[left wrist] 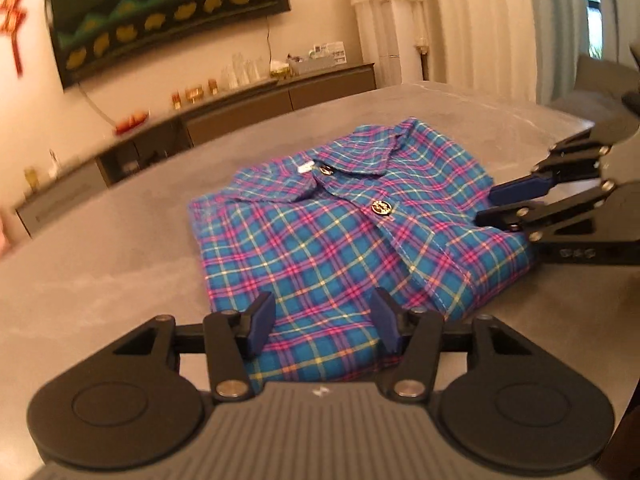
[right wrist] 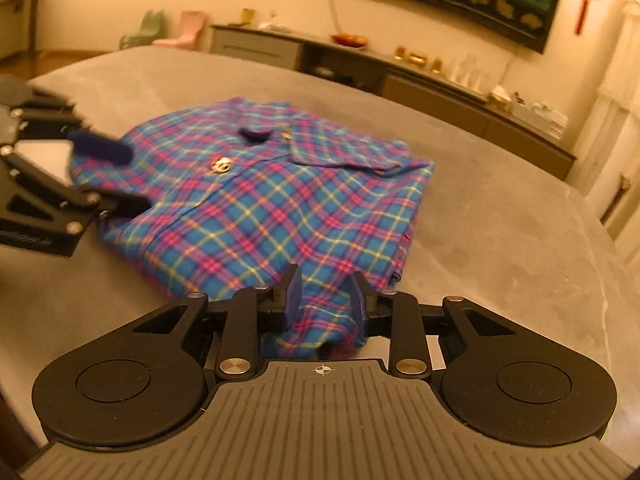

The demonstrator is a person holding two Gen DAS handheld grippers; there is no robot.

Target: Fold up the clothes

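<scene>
A plaid shirt, blue crossed with pink and yellow, lies folded into a compact rectangle near the middle of a grey tabletop, collar and gold buttons facing up, a chest pocket flap showing in the right wrist view. The cloth looks light, soft and limp, likely to sag and slide out of shape if lifted by one edge; a firm pinch through all layers at the near hem corners would probably carry it best, both sides raised together. The left hand-held gripper sits low at the near edge with its blue pads standing about half apart, shirt fabric lying between them but neither pad pressing on it. The right hand-held gripper is at the other near corner, jaws narrowed, a bunched fold of the hem rising between the pads; they appear to press on it, though blur leaves the contact less than certain. Behind the tabletop run a long sideboard set with glasses and small gold items, a dark wall panel above it, and pale curtains
</scene>
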